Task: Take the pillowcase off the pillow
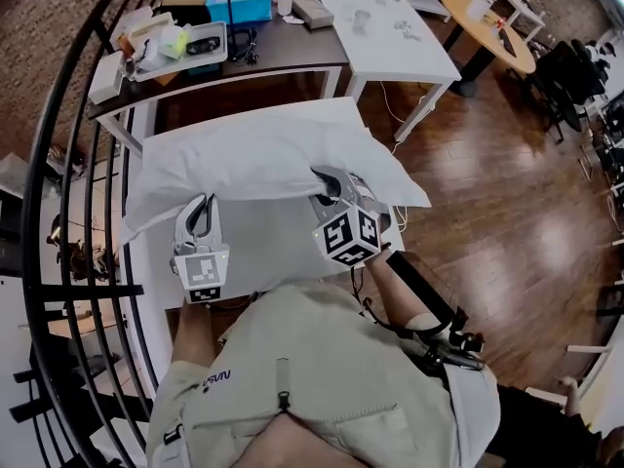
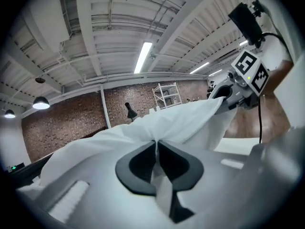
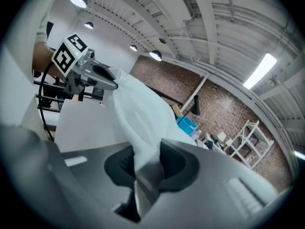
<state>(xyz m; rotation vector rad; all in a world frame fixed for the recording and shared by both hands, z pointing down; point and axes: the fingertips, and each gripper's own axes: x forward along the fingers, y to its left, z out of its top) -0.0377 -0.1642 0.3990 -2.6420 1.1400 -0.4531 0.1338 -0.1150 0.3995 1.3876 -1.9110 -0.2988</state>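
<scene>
1. filled white pillowcase [image 1: 263, 154] lies across the white table [image 1: 278, 247], covering its far half.
2. left gripper [image 2: 156, 147] at the table's near-left: jaws together, pinching a thin fold of the pillowcase.
3. right gripper [image 3: 145, 162] at the table's near-right: jaws clamped on a thicker bunch of the same cloth.
4. the cloth runs unbroken from one gripper to the other above the table.
</scene>
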